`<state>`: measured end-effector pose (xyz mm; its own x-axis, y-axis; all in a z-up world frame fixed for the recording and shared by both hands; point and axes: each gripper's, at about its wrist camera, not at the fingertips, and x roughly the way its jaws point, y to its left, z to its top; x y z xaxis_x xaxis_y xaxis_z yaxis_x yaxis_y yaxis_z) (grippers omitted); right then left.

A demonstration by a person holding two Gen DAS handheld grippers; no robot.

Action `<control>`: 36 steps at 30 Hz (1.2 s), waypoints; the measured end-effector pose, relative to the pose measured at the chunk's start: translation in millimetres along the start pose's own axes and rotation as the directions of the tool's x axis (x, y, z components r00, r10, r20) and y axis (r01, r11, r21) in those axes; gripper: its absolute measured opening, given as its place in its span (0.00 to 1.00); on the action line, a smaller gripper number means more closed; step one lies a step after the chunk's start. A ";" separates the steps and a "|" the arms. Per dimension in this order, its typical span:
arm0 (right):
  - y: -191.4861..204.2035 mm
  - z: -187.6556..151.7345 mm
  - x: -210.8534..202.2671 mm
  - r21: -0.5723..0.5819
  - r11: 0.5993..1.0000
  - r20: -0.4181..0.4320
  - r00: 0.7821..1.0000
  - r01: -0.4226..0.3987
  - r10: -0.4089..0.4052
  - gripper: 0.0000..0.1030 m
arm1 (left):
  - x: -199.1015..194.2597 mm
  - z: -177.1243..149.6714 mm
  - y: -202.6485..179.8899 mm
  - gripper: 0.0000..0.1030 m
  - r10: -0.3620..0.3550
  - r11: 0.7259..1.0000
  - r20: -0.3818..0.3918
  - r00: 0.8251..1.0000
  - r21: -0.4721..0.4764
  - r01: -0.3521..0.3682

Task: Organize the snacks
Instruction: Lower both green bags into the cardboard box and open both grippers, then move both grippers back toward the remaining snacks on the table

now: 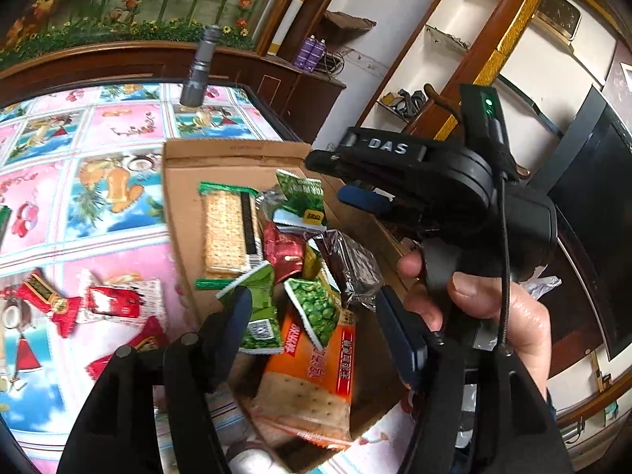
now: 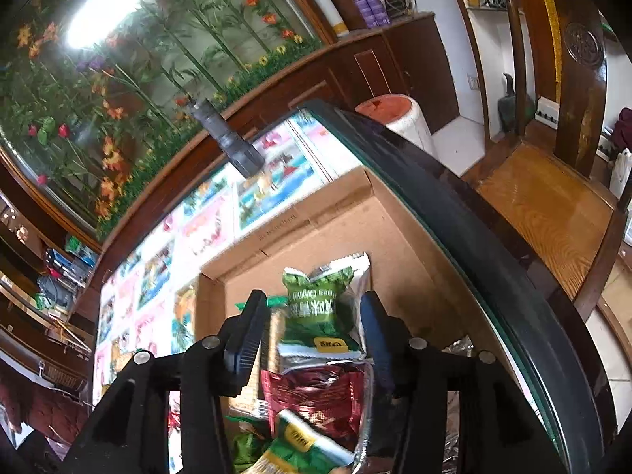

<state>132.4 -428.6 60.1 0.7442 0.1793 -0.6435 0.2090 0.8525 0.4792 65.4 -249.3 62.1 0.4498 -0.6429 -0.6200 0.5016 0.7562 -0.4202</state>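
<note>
Several snacks (image 1: pixel 59 304) litter the tablecloth (image 1: pixel 118 126) (cartoon-printed) beside a box (image 1: pixel 233 154).

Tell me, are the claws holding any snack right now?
No. The left claw and right claw both stand open over the cardboard box; green pea packets sit between the fingers, but nothing is gripped.

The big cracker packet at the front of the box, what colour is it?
Orange cracker packet, seen best in the left wrist view.
</note>
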 end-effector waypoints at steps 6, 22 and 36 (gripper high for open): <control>24.8 -4.4 -15.6 -0.087 0.994 0.078 0.994 -0.070 0.076 0.51 | -36.4 3.4 13.3 0.66 0.046 0.999 0.057 0.997 0.018 -0.047; 125.0 -74.6 7.4 -0.371 0.868 -0.108 0.943 -0.331 0.313 0.51 | -150.8 -23.7 151.3 0.72 0.300 0.944 0.103 0.948 -0.175 -0.280; 130.8 -80.1 15.3 -0.409 0.867 -0.105 0.958 -0.286 0.267 0.51 | -162.5 0.2 296.2 0.75 0.579 0.764 -0.057 0.813 -0.309 -0.566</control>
<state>120.3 -275.0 65.1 0.7019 0.4507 -0.5516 -0.2910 0.8882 0.3556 141.0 79.1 38.5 0.6139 -0.0778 -0.7855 -0.0994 0.9796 -0.1748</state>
